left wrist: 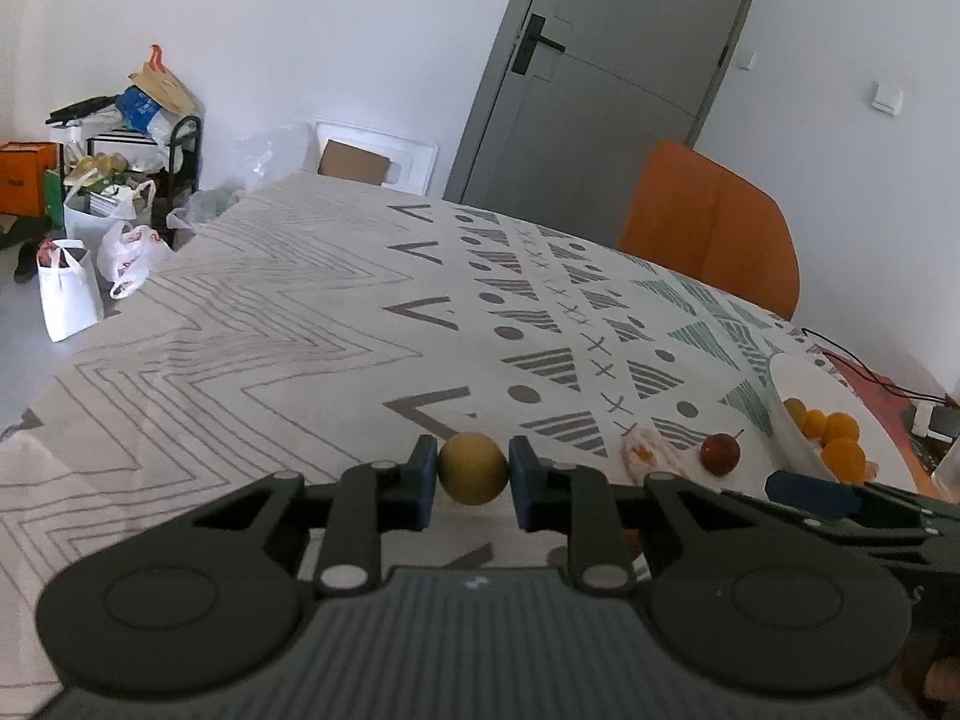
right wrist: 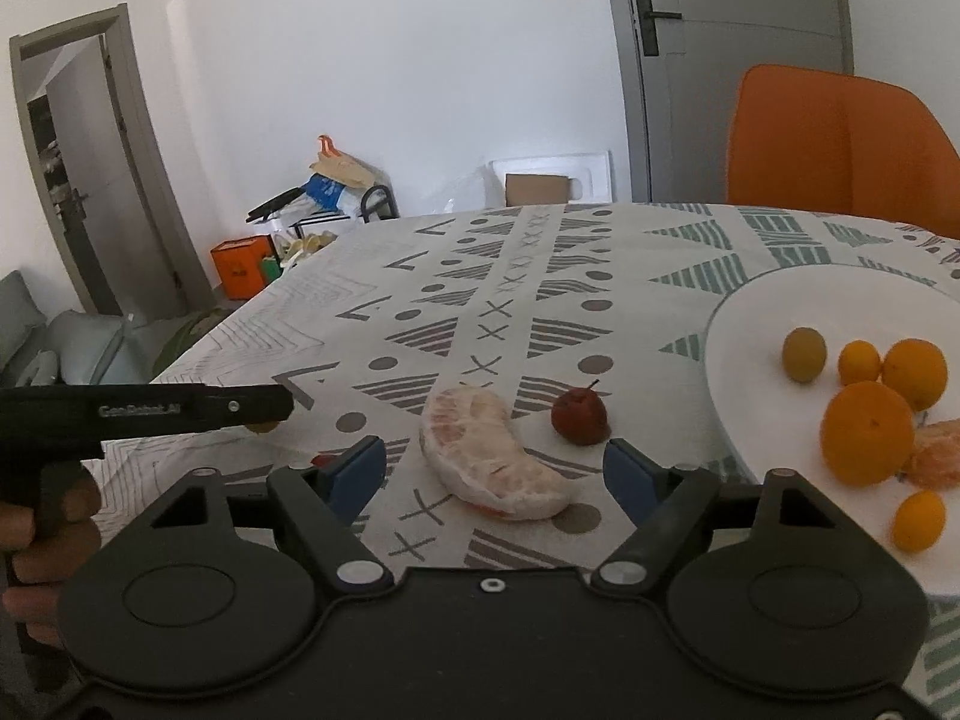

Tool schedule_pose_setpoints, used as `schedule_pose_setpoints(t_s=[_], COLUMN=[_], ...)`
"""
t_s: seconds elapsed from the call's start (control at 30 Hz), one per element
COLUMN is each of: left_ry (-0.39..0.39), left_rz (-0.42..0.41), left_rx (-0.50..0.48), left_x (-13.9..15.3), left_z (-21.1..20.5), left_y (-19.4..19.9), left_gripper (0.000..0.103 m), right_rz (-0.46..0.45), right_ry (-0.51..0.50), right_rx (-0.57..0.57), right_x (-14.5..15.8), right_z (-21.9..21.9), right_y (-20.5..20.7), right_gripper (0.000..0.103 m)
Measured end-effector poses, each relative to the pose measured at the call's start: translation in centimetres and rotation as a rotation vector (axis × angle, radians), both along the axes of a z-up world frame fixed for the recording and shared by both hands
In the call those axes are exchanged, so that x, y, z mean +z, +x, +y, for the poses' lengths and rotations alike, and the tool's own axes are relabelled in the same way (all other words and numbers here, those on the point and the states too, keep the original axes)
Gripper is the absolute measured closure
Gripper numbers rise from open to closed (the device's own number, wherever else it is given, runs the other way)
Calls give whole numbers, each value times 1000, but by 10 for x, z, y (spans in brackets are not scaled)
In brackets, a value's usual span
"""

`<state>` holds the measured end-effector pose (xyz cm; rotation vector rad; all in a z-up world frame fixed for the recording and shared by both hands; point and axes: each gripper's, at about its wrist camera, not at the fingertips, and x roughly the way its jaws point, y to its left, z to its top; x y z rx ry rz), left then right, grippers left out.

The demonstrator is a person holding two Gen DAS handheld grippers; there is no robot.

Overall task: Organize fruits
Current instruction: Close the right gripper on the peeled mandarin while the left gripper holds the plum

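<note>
Patterned tablecloth (right wrist: 540, 276) covers the table where fruit is being sorted: the left gripper (left wrist: 472, 468) is clamped on a small yellow-green fruit (left wrist: 472, 468), apparently bound for the white plate (right wrist: 780, 312) of oranges (right wrist: 870, 432), while the right gripper (right wrist: 495, 474) stands apart around a peeled pomelo segment (right wrist: 492, 456), just beside a small red fruit (right wrist: 579, 417).

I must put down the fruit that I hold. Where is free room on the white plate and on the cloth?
Free: the white plate's far half, beyond the oranges; the tablecloth toward the orange chair. Crowded: the plate's near right side, and around the pomelo segment and small red fruit.
</note>
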<state>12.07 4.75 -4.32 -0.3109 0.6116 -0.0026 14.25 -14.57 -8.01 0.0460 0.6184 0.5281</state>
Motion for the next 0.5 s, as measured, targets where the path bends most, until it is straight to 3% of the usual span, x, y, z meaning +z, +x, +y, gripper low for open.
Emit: schedule_pose_setpoints(t_s=[0.33, 0.43, 0.5], left_ry=[16, 16, 12], left_rz=[0, 6, 7], left_rx=[53, 72, 83], left_x=[4, 4, 4], left_z=[16, 23, 26], left_y=[-9, -10, -11], left_gripper=[79, 79, 79], right_rz=[28, 33, 16], right_ry=[-46, -50, -80], right_rx=[74, 87, 86], right_x=[-4, -7, -7], right_z=[20, 25, 30], right_y=[18, 21, 20], right_gripper=[31, 35, 45])
